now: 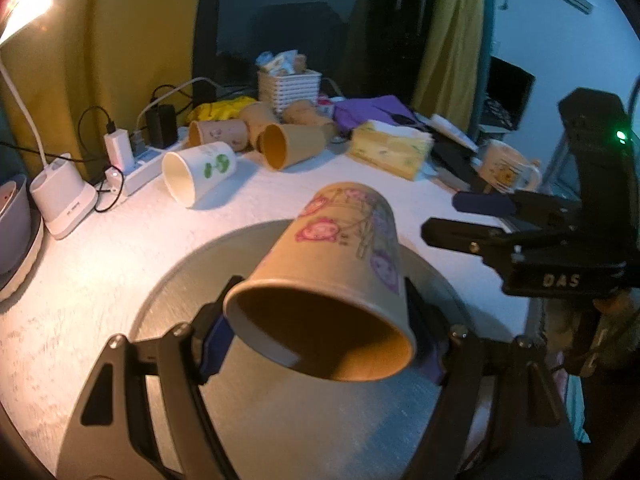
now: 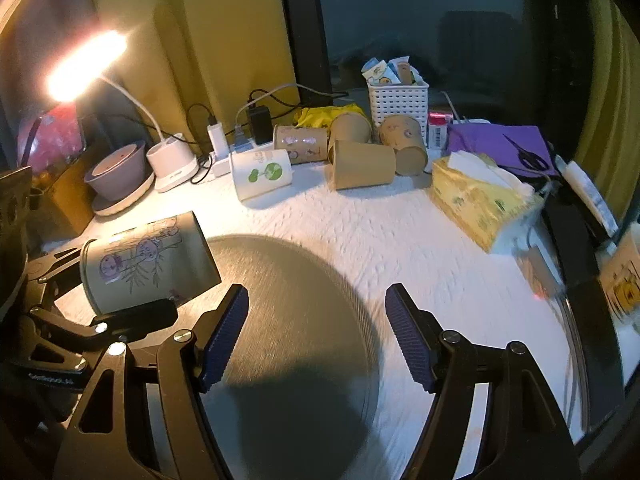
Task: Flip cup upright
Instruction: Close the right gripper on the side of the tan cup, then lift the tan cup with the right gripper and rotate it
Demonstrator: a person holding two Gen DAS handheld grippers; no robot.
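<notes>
My left gripper (image 1: 320, 328) is shut on a brown paper cup (image 1: 340, 264) with pink and purple cartoon prints. The cup is held in the air over a round grey plate (image 1: 188, 292), tilted, its open mouth toward the camera and its base pointing away. In the right wrist view the same cup (image 2: 144, 260) shows at the left, held above the plate (image 2: 304, 320). My right gripper (image 2: 316, 336) is open and empty over the plate; it also shows in the left wrist view (image 1: 452, 216) to the right of the cup.
Several paper cups lie on their sides at the back, among them a white one (image 2: 262, 172) and brown ones (image 2: 364, 164). A tissue pack (image 2: 480, 200), white basket (image 2: 398, 98), power strip with chargers (image 2: 224, 152), lamp base (image 2: 172, 164) and bowl (image 2: 118, 172) ring the white table.
</notes>
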